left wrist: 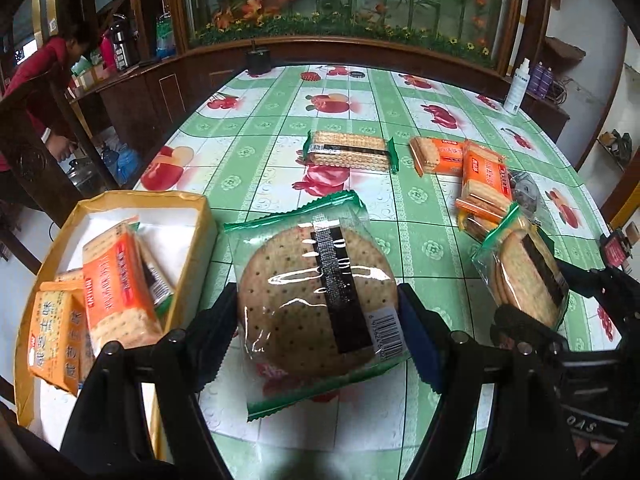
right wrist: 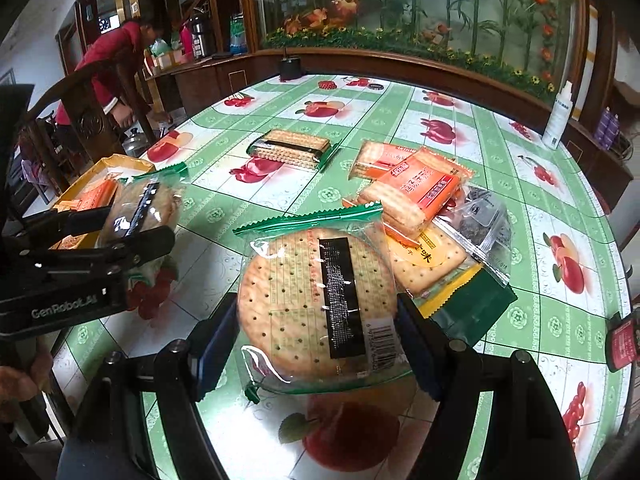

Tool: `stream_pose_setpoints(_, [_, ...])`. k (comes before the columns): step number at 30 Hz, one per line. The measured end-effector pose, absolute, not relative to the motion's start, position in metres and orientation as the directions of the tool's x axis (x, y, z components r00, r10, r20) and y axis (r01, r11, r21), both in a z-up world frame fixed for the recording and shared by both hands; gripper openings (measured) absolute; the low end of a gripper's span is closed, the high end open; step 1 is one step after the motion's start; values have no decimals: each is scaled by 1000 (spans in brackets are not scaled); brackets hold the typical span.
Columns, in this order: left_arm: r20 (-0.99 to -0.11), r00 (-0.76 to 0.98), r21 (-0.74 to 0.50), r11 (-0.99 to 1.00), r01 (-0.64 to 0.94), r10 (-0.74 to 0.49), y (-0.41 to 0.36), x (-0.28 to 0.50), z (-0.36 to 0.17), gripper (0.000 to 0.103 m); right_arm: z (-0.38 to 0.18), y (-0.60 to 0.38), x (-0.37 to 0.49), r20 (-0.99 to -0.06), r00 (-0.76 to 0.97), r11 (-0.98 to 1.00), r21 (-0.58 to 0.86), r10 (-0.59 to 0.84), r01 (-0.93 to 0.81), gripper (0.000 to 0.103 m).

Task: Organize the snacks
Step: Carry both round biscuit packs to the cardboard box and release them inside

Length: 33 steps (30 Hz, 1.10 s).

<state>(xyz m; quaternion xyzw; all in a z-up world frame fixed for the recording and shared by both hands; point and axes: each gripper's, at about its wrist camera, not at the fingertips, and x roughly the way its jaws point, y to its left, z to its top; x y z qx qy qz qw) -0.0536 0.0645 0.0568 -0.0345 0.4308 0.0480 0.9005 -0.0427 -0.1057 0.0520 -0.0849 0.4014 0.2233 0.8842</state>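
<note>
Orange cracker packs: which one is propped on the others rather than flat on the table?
The orange pack topping the pile, tilted across the other packs. The orange pack behind it lies flat on the tablecloth.

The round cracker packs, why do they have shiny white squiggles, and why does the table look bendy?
Left wrist view: light glares off the clear wrapper of the round cracker pack. Right wrist view: the same glare streaks the other round cracker pack. Both views: the fisheye lens curves the table and darkens the picture corners.

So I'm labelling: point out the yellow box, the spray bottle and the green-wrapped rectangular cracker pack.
yellow box (left wrist: pixel 208 220), left wrist view, right wall.
spray bottle (right wrist: pixel 557 122), right wrist view, body.
rectangular cracker pack (left wrist: pixel 349 151), left wrist view, middle.
</note>
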Motion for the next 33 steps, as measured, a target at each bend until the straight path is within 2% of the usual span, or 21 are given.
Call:
stream_pose_setpoints(15, [-731, 677, 7, 992, -123, 89, 84, -92, 80, 77, 68, -89, -51, -725, 596, 870, 9, 345, -492, 76])
stream_pose_setpoints(33, [-704, 700, -16, 984, -178, 115, 118, -113, 98, 77, 82, -55, -56, -712, 592, 838, -6, 379, -545, 76])
